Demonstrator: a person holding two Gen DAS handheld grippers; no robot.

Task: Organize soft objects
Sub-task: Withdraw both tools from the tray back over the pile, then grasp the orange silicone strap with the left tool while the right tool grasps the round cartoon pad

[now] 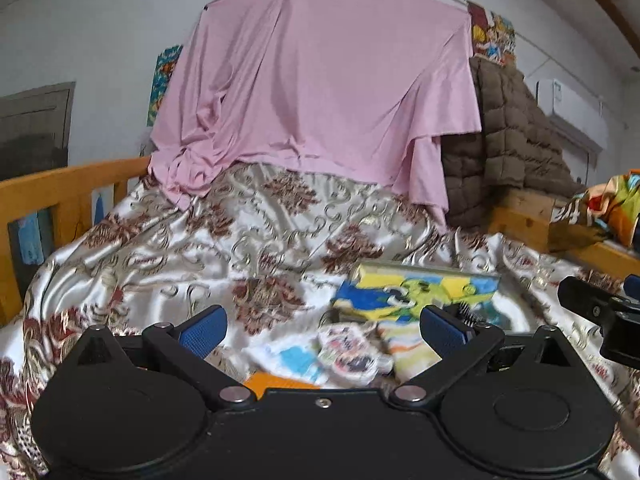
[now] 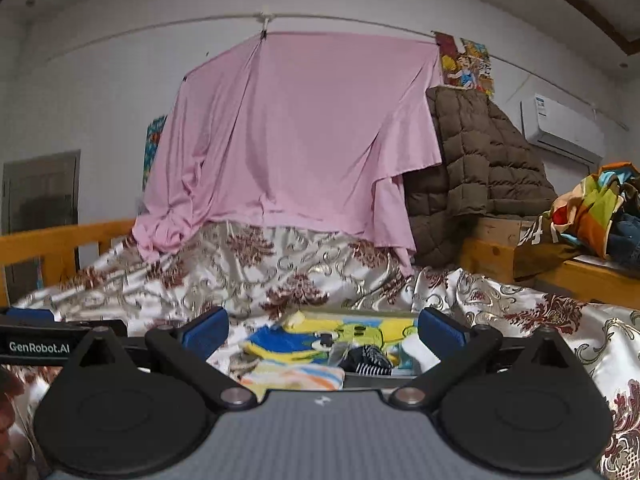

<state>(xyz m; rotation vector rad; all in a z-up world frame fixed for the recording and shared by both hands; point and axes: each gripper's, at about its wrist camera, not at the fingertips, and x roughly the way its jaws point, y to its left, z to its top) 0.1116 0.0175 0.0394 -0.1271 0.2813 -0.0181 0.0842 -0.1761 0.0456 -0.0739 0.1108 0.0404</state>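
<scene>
A cartoon-printed box [image 1: 416,292] with a yellow, blue and green lid lies on the satin bedspread [image 1: 240,240]. In front of it lie small soft items: a white and blue cloth [image 1: 292,360], a printed white sock [image 1: 352,354] and a striped cloth [image 1: 404,346]. My left gripper [image 1: 323,330] is open and empty just above them. In the right wrist view the box [image 2: 340,336] holds a dark striped sock [image 2: 368,360], with the striped cloth [image 2: 296,376] in front. My right gripper [image 2: 323,332] is open and empty over it.
A pink sheet [image 1: 320,92] hangs from a line at the back, a brown quilted coat [image 1: 512,140] beside it. Wooden bed rails [image 1: 60,192] run left and right. A colourful bundle [image 2: 592,208] lies on the right ledge. The right gripper shows in the left wrist view [image 1: 600,312].
</scene>
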